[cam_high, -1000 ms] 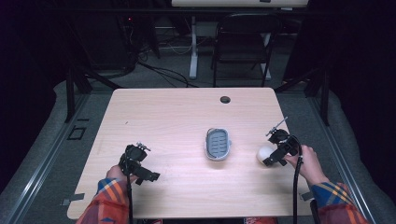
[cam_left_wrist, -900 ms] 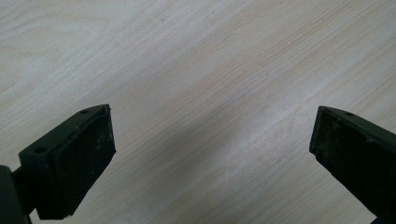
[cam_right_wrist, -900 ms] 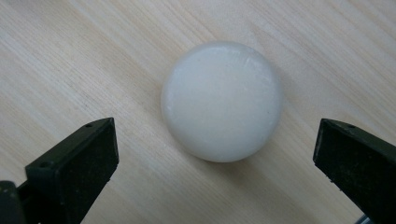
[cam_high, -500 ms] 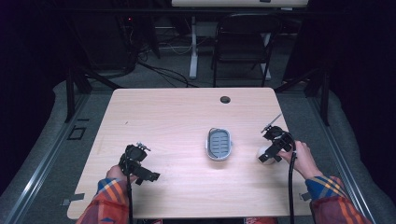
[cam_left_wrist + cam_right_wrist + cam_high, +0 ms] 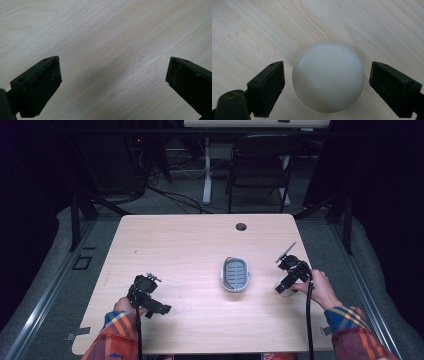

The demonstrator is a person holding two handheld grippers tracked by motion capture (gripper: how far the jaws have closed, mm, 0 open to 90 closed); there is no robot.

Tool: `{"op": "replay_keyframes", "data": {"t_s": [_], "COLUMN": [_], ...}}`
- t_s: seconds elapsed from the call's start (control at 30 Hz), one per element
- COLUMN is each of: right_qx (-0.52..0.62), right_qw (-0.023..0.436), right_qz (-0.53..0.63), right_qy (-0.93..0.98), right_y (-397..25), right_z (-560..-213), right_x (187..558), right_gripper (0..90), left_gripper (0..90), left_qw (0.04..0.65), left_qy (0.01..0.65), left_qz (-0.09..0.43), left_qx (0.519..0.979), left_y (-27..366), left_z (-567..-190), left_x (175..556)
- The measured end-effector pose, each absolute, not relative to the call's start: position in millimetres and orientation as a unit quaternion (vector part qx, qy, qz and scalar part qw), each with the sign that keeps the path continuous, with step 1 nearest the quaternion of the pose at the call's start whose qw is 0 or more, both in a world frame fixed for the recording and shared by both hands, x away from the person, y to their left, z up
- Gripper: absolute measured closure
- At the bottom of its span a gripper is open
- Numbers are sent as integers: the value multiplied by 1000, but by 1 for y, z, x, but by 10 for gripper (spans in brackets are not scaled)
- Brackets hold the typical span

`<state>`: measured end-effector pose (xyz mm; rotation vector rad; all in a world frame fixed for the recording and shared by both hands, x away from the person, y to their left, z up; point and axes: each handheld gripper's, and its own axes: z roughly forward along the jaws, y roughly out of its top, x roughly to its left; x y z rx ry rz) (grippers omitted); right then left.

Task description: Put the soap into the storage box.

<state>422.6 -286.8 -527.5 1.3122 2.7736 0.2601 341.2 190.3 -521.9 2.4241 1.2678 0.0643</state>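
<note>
I see the white ball [image 5: 328, 77] sitting between my right gripper's [image 5: 327, 86] spread jaws, apparently untouched; my left gripper [image 5: 113, 82] gapes over bare table [image 5: 105, 37].

The right gripper [image 5: 325, 85] pointed down at the wooden table [image 5: 249, 30]. Its two black jaws stood wide apart. Between them lay a white round object [image 5: 328, 76], smooth and a little shiny, resting on the table. A narrow gap was visible on each side, so neither jaw touched the object. The table had a pale wood grain.
</note>
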Motion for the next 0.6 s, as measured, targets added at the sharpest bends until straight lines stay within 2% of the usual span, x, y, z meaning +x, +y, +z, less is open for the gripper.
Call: {"op": "replay_keyframes", "data": {"t_s": [0.6], "right_qx": [405], "right_qw": [26], "right_qz": [24], "right_qy": [914], "right_y": [-282], "right_z": [-532], "right_x": [427], "right_gripper": [228], "left_gripper": [1], "left_qw": [203], "left_qy": [452], "left_qz": [23], "left_qx": [868], "left_y": [191], "left_z": [-522], "left_x": [341]}}
